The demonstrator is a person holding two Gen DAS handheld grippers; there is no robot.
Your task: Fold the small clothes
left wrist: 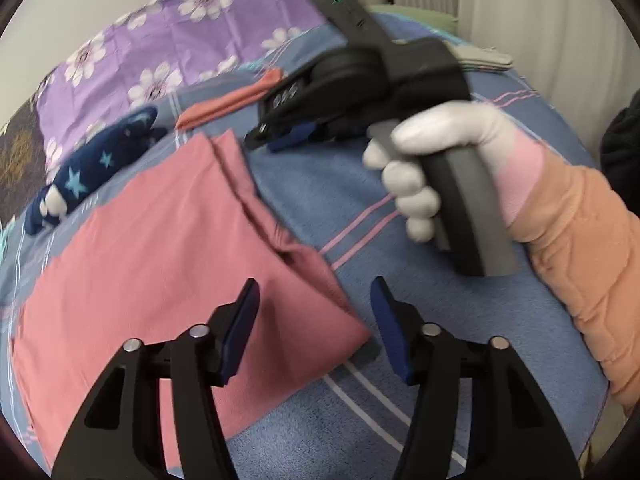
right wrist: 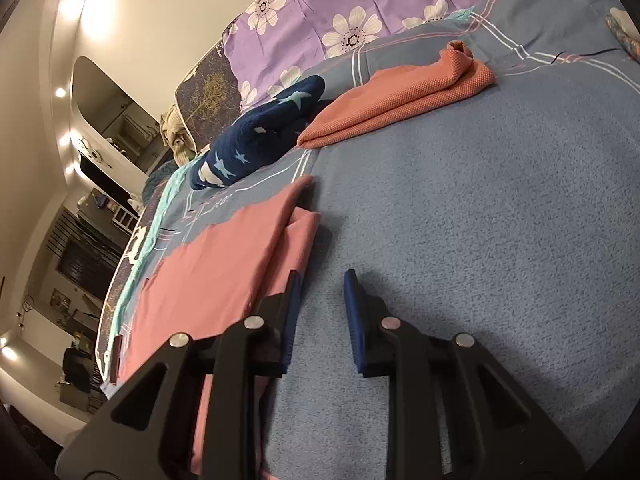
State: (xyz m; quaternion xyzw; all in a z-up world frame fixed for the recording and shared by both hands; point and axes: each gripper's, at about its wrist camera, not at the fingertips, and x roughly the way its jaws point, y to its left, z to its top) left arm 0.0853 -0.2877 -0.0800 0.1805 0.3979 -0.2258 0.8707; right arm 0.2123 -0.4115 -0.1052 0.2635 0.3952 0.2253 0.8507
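Both the left gripper (left wrist: 316, 328) and right gripper (right wrist: 320, 320) hang released and empty, the pink garment (left wrist: 160, 264) just ahead-left of each; pinching one layer risks undoing its fold.

So the bed has a blue-grey sheet (right wrist: 500, 208) with thin pink and white stripes crossing it. Along the far side there's a purple duvet (left wrist: 168, 44) printed with white daisies, and next to that a dark blanket (right wrist: 204, 92) with a gold tree pattern. A teal trim (right wrist: 160, 216) runs down the bed's left edge. Off to the left the room goes dim, with round ceiling lights (right wrist: 60, 92) glowing on a cream wall.
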